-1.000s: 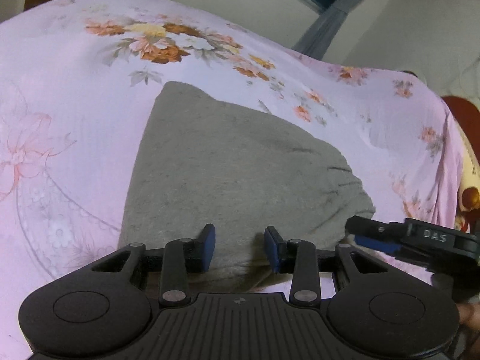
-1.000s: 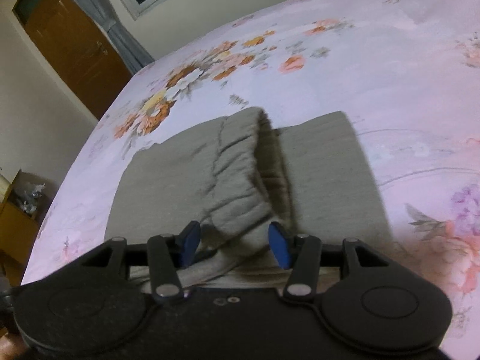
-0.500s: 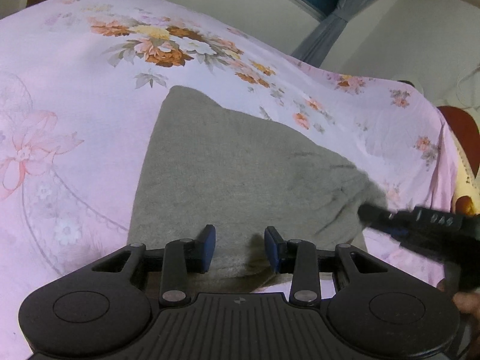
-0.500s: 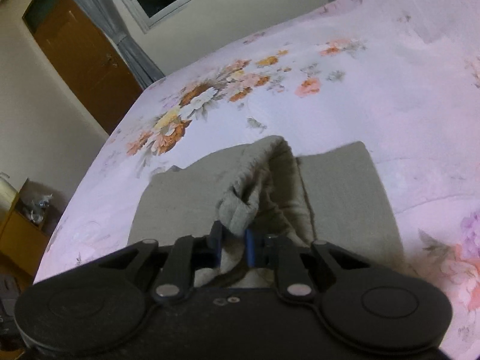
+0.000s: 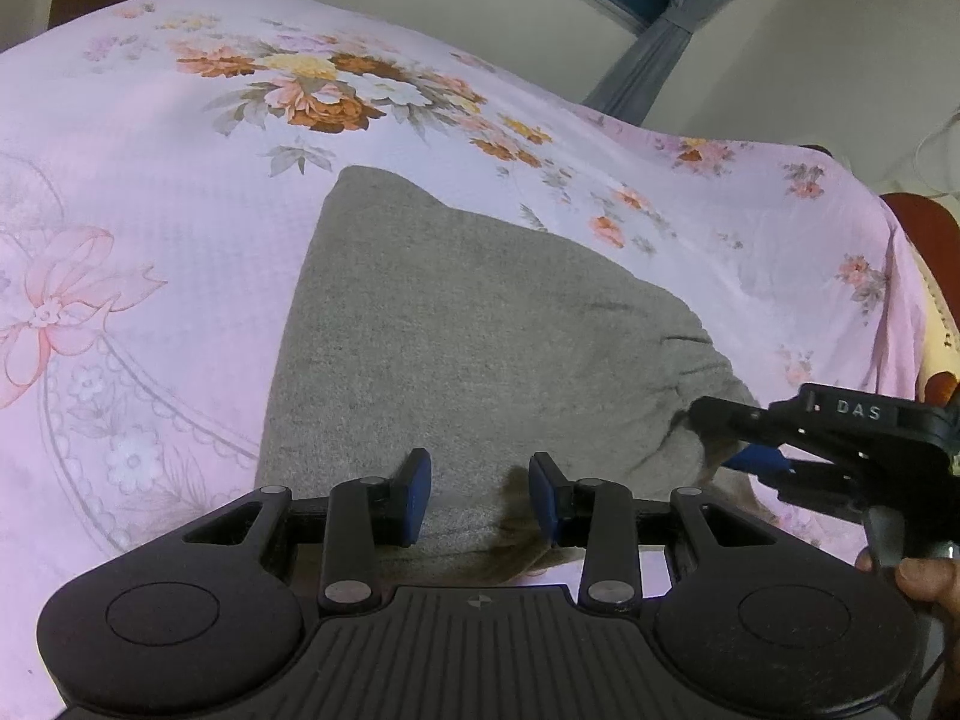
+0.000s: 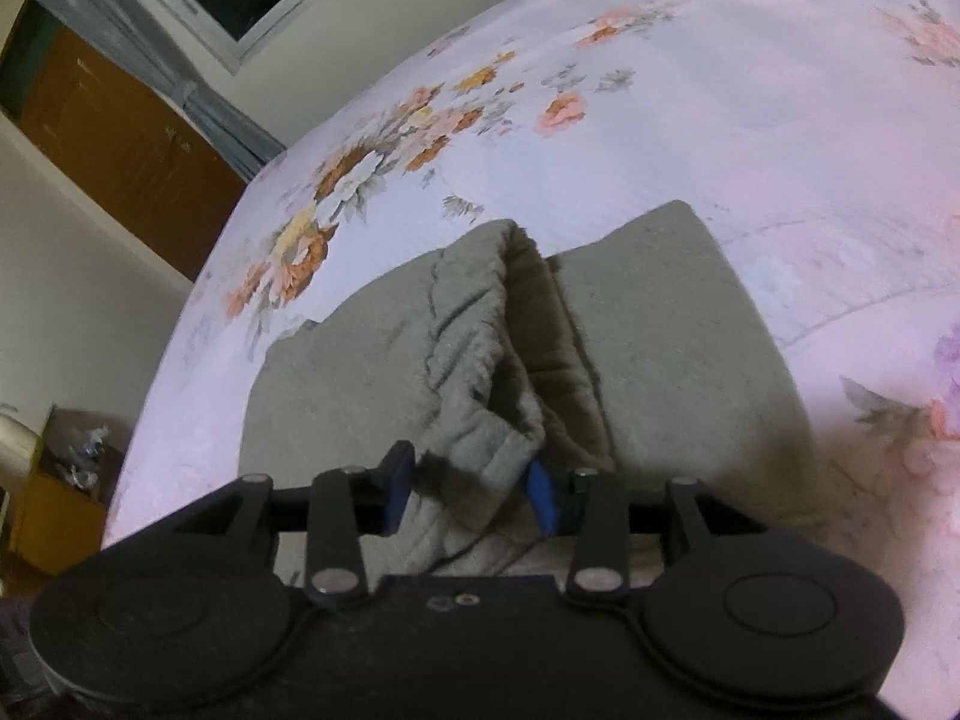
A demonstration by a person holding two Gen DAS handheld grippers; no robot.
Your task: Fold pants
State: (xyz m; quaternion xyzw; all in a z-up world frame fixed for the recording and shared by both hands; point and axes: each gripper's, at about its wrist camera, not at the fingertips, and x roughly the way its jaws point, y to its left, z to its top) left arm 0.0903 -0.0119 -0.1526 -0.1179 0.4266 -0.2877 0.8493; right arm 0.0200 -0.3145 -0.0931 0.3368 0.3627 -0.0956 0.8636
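Note:
Grey pants [image 5: 480, 324] lie folded on the pink floral bedsheet [image 5: 150, 192]. My left gripper [image 5: 480, 495] stands open over their near edge; the cloth lies flat below the blue pads, not pinched. My right gripper [image 6: 471, 489] is at the gathered waistband [image 6: 480, 360], which rises as a bunched ridge over the flat layer [image 6: 660, 330]. Its jaws are opening: the waistband's end sits between them, against the right pad, with a thin gap at the left pad. In the left wrist view the right gripper [image 5: 744, 444] reaches in from the right at the pants' near right corner.
The bedsheet [image 6: 720, 120] spreads wide beyond the pants. A brown door [image 6: 120, 138], grey curtain [image 6: 198, 96] and window lie past the bed's far edge. A wooden stand [image 6: 54, 492] sits left of the bed. A thumb [image 5: 924, 576] shows at the right edge.
The right gripper's jaws closed tight on the waistband fold, then spread apart again with the cloth still between them. The left gripper kept its place and opening.

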